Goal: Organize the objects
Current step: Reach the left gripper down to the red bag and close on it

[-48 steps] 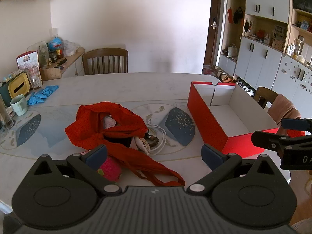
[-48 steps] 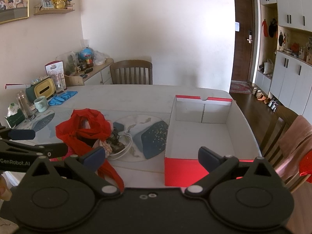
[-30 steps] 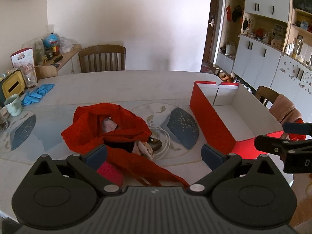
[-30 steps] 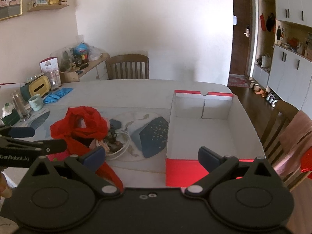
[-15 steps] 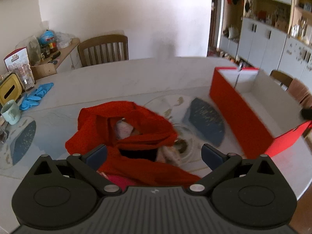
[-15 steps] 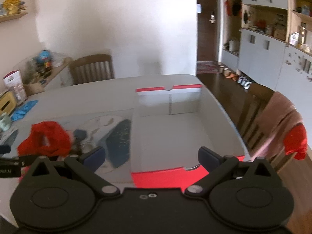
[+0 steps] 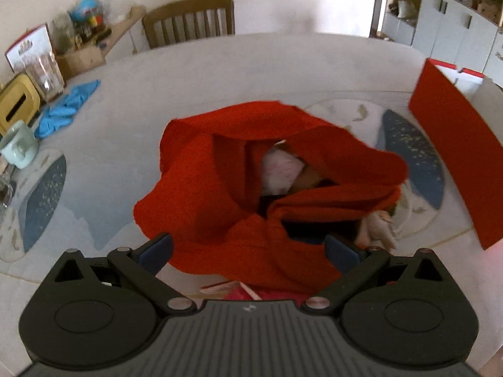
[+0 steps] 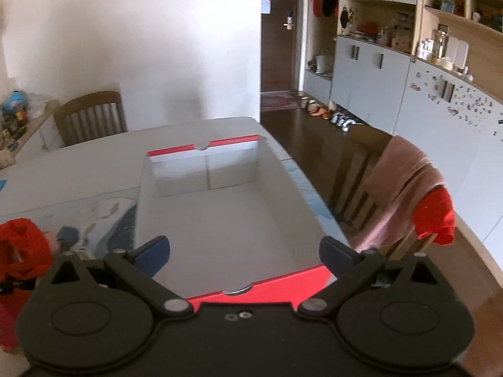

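Note:
A crumpled red cloth bag lies on the table with a pink pouch and other small items half hidden inside it. My left gripper is open and empty, right over the bag's near edge. A red box with a white inside stands open; its red side also shows in the left wrist view. My right gripper is open and empty above the box's near wall. The bag shows at the left edge of the right wrist view.
A mint mug, blue gloves and a yellow holder sit at the table's left. Wooden chairs stand at the far side and to the right, the latter draped with pink cloth.
My left gripper has moved forward and down over the red bag. My right gripper has swung right, over the open box.

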`<state>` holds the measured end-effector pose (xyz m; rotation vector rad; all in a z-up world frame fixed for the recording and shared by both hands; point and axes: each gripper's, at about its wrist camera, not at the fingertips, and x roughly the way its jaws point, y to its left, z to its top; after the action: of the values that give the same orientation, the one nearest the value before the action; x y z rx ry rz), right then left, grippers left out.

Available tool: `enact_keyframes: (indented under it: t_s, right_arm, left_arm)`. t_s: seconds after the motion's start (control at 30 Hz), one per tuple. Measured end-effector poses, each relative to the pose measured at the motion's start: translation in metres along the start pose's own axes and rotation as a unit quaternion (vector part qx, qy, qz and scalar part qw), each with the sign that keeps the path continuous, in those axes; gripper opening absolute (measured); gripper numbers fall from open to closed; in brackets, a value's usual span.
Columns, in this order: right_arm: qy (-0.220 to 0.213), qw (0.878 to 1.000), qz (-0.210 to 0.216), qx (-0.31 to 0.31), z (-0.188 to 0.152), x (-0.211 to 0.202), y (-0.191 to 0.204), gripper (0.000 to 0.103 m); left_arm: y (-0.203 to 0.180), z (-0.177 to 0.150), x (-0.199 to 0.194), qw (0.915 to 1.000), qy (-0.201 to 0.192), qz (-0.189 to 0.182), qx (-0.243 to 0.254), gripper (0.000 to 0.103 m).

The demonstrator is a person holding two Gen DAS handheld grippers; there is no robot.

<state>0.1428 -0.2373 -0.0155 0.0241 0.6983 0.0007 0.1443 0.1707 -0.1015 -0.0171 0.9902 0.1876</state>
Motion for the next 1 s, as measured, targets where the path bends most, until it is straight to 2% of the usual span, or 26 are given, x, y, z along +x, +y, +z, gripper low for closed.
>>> enact_keyframes:
  t_s: [0.3, 0.37, 0.57, 0.63, 0.77, 0.87, 0.93, 1.0]
  right_arm:
    - [0.017, 0.999, -0.031, 0.0, 0.019, 0.033, -0.039, 0.101]
    - [0.021, 0.999, -0.028, -0.007, 0.02, 0.041, -0.046, 0.101]
    - [0.05, 0.998, -0.012, -0.03, 0.027, 0.079, -0.065, 0.101]
    - [0.06, 0.998, -0.009, -0.035, 0.03, 0.089, -0.069, 0.101]
    - [0.078, 0.996, -0.006, -0.047, 0.031, 0.111, -0.082, 0.101]
    - [0.088, 0.994, -0.01, -0.06, 0.029, 0.124, -0.086, 0.1]
    - [0.099, 0.993, -0.004, -0.068, 0.027, 0.131, -0.086, 0.1]
    - [0.117, 0.99, 0.004, -0.075, 0.025, 0.139, -0.086, 0.099]
  left_arm:
    - [0.02, 0.012, 0.023, 0.9974, 0.048, -0.012, -0.053, 0.102]
    - [0.02, 0.013, 0.024, 0.997, 0.049, -0.001, -0.06, 0.101]
    - [0.012, 0.015, 0.026, 0.9949, 0.059, 0.013, -0.081, 0.08]
    - [0.008, 0.015, 0.027, 0.994, 0.063, 0.02, -0.087, 0.066]
    - [0.0, 0.016, 0.025, 0.9932, 0.061, 0.034, -0.094, 0.059]
    - [-0.003, 0.017, 0.024, 0.9912, 0.062, 0.045, -0.108, 0.058]
    - [-0.005, 0.017, 0.023, 0.9901, 0.061, 0.047, -0.117, 0.051]
    - [-0.008, 0.017, 0.023, 0.9896, 0.061, 0.053, -0.119, 0.049]
